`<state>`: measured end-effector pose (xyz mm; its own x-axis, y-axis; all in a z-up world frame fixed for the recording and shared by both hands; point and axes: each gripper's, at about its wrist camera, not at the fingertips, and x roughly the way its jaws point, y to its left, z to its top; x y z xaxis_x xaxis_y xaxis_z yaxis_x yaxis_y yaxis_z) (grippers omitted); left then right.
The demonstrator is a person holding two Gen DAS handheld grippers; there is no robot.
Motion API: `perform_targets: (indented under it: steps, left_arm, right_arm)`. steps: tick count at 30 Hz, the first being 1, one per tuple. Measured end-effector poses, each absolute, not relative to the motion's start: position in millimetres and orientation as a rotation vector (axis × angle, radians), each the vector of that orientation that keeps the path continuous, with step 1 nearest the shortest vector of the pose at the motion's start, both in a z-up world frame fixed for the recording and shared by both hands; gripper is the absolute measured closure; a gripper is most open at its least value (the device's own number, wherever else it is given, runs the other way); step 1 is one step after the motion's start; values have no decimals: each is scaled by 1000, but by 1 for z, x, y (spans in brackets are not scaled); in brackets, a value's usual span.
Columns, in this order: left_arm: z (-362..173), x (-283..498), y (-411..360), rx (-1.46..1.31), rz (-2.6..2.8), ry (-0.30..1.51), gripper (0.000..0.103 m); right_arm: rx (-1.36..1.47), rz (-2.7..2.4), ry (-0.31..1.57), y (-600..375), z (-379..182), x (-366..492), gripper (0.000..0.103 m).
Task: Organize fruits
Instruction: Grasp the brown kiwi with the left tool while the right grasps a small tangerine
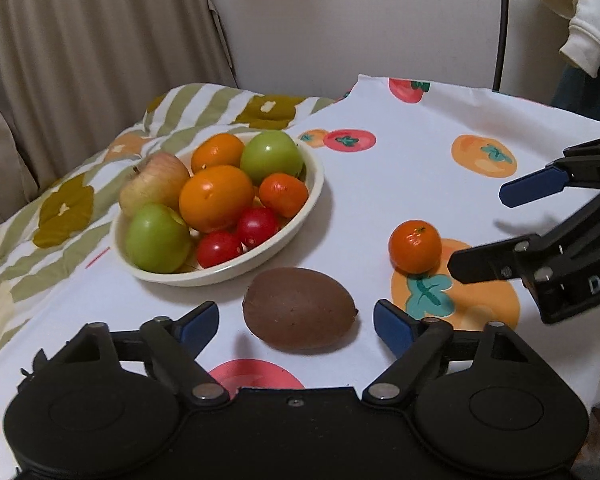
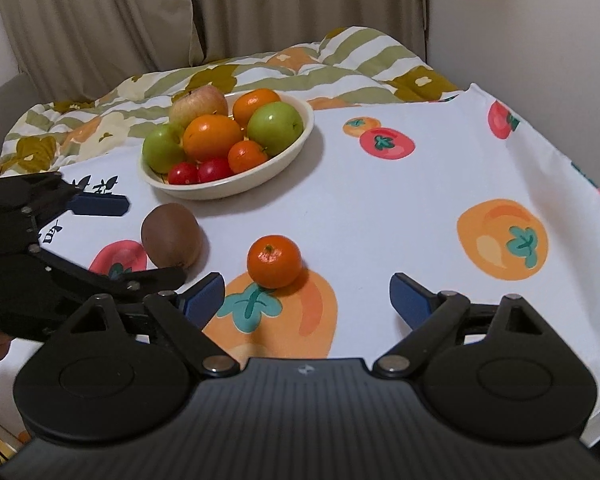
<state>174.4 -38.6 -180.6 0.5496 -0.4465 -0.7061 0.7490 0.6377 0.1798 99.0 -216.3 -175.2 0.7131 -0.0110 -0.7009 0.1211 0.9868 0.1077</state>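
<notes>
1. The bowl [image 1: 315,184] sits left of centre in the left wrist view, already heaped with apples, oranges and small red tomatoes. Two fruits lie outside it on the tablecloth [image 1: 400,168], so by my reading they are the ones left to gather.
2. The kiwi [image 1: 299,313] lies just below the bowl, near the middle of the frame, resting on the cloth between the two blue pads.
3. The tangerine [image 2: 274,261] sits in the lower middle of the right wrist view, on a printed orange fruit, well apart from the bowl.
4. The left gripper [image 1: 296,325] stands wide, a pad on either side of the kiwi with a gap showing on both sides; nothing is held.
5. The right gripper [image 2: 307,295] is also wide and empty, and the tangerine lies just beyond its tips, left of their midline.
6. Both tools tilt downward toward the cloth, side by side, each apparently lined up on its own fruit.
</notes>
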Motion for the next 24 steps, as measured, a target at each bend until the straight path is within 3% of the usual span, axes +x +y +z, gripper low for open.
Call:
perform_targets:
  steps: [8, 13, 24]
  left_arm:
    - [-193, 187, -42, 513, -774, 682, 21]
    - [-194, 190, -43, 493, -796, 696, 29]
    - [-192, 187, -40, 503, -790, 697, 33]
  right_arm:
    - [154, -65, 782, -209, -185, 109, 14]
    - [164, -69, 789, -209, -188, 113, 15]
    - [177, -64, 794, -209, -194, 122, 22]
